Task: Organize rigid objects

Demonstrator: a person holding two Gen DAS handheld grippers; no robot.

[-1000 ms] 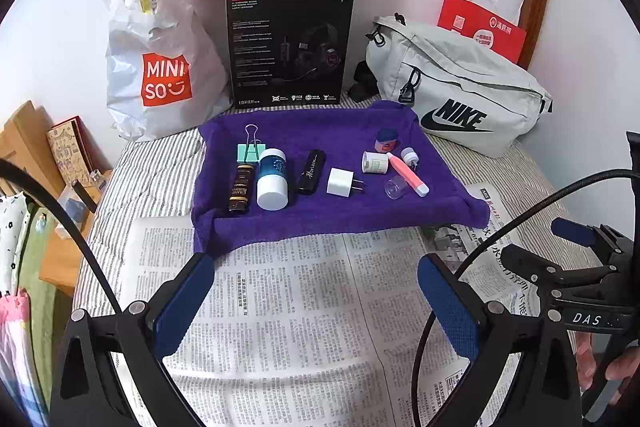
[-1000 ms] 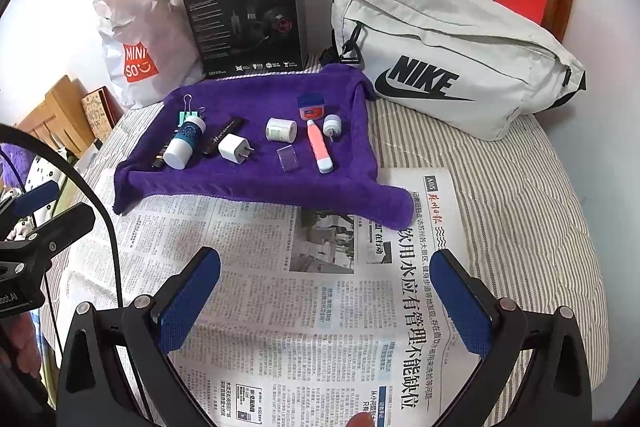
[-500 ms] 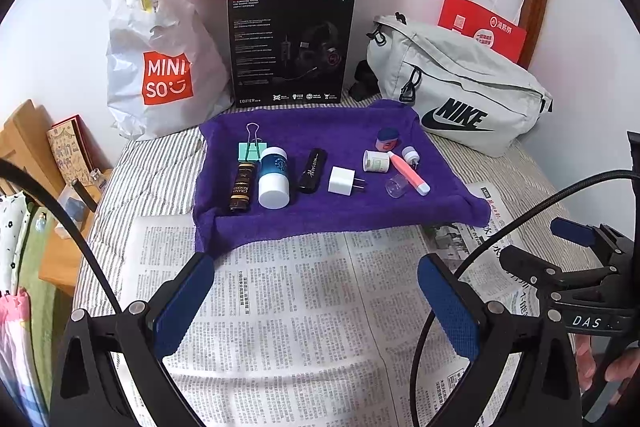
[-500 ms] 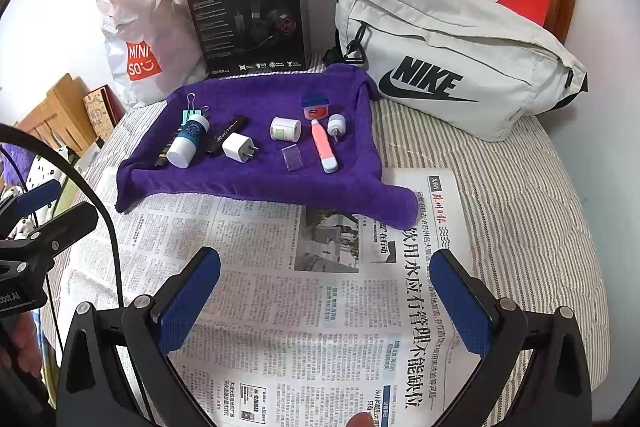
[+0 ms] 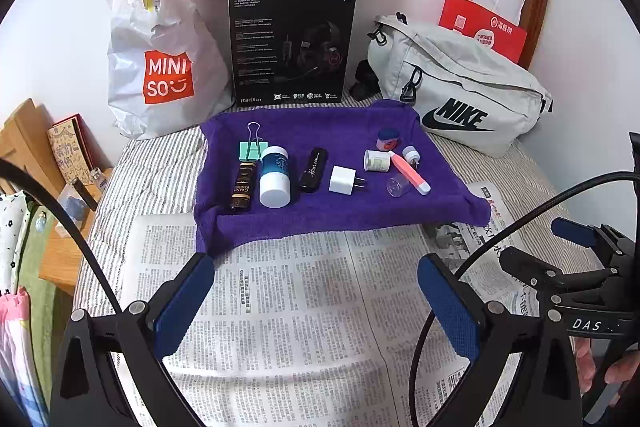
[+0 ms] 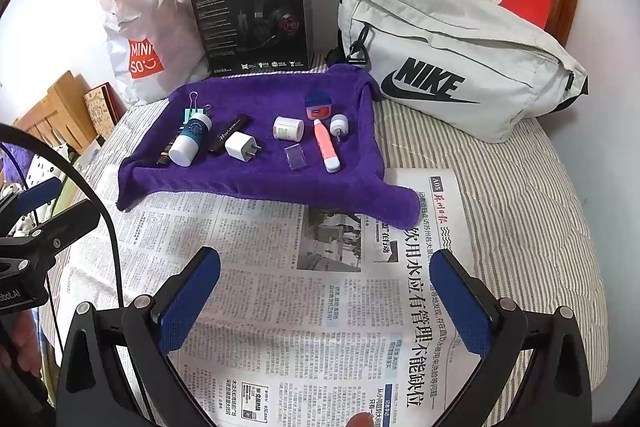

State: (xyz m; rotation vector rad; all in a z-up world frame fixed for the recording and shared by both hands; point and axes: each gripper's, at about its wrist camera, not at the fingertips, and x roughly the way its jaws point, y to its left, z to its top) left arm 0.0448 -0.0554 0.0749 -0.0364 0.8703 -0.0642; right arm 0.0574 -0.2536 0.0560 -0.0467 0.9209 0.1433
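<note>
Both your left gripper (image 5: 316,299) and right gripper (image 6: 326,299) hover spread and empty over the newspaper (image 6: 320,267). On the purple towel (image 5: 340,211), the white bottle (image 5: 274,176) and clear vial (image 5: 397,185) could roll if nudged.

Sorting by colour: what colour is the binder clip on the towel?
Mint green, with silver wire handles; the binder clip shows best in the left wrist view.

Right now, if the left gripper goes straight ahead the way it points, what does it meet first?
Probably the near edge of the purple towel. The open left gripper hovers over bare newspaper; beyond the edge lies the white charger. Depth is unclear.
</note>
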